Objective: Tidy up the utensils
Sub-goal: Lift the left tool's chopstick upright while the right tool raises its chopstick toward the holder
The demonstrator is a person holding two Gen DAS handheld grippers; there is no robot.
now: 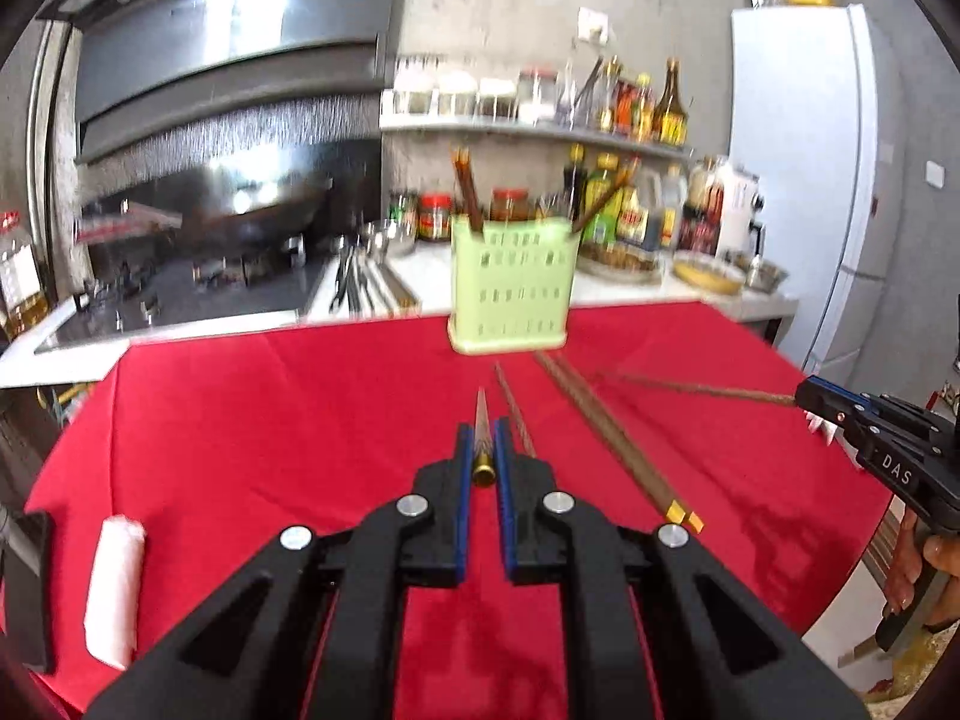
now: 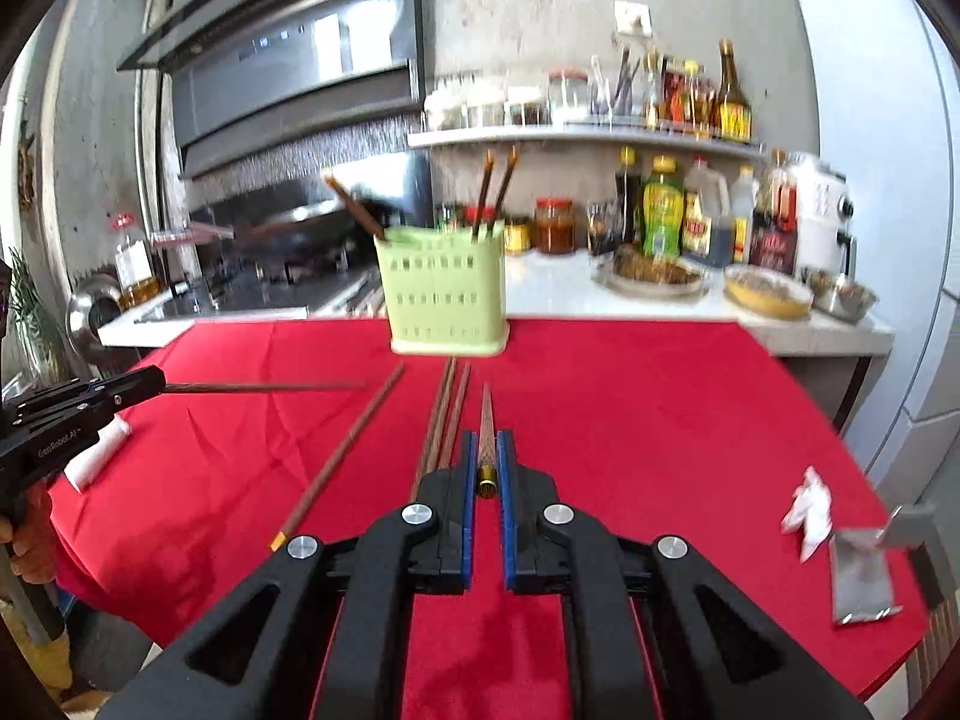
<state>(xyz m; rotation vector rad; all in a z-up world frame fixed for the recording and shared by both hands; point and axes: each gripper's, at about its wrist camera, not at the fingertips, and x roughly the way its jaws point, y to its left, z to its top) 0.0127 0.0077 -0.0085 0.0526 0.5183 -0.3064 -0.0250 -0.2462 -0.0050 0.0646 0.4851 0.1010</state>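
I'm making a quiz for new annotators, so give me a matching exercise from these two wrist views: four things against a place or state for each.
Things:
1. left gripper
2. green holder
3. pair of chopsticks
4. white roll

Places or states:
A. lying side by side on the red cloth
B. shut on a single chopstick
C. near the cloth's left edge
D. standing at the cloth's far edge, chopsticks inside

Pairs: 1-B, 2-D, 3-A, 4-C
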